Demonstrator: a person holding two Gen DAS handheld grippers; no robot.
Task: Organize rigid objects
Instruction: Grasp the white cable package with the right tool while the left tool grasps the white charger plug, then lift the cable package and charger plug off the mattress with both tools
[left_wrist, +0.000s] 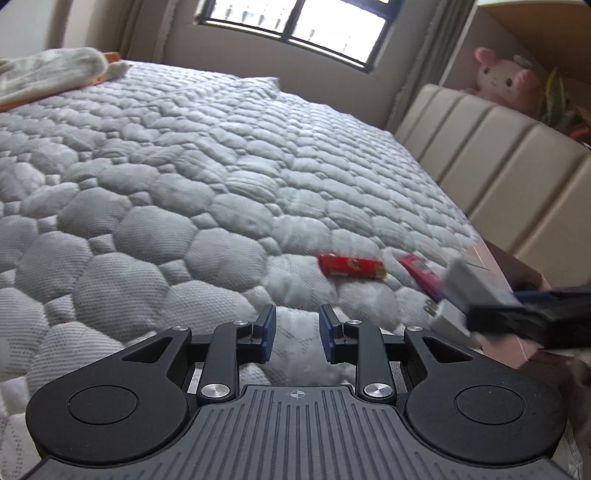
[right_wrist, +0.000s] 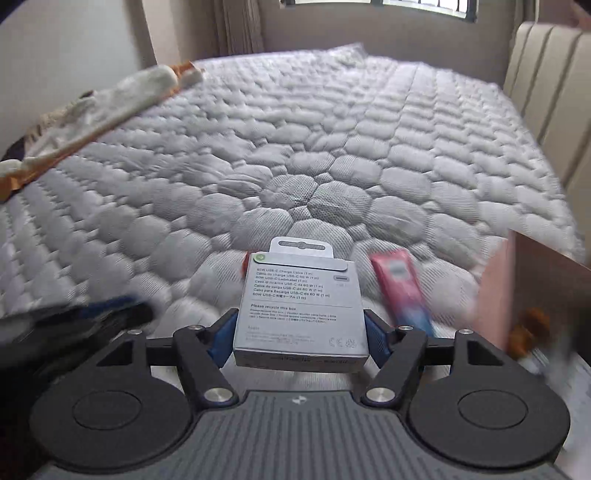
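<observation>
My right gripper (right_wrist: 301, 328) is shut on a white USB-C cable box (right_wrist: 301, 306) and holds it above the quilted bed; the box also shows blurred in the left wrist view (left_wrist: 465, 288). A red snack bar (left_wrist: 351, 266) lies on the quilt ahead of my left gripper (left_wrist: 297, 332), which is open and empty just above the quilt. A pink-red flat pack (right_wrist: 400, 291) lies right of the box, also in the left wrist view (left_wrist: 421, 275). The red bar is mostly hidden behind the box in the right wrist view.
A pink cardboard box (right_wrist: 535, 295) stands at the bed's right edge. A cream padded headboard (left_wrist: 498, 166) runs along the right. A cream and orange cloth (right_wrist: 96, 110) lies far left. A pink plush toy (left_wrist: 502, 79) sits on the shelf.
</observation>
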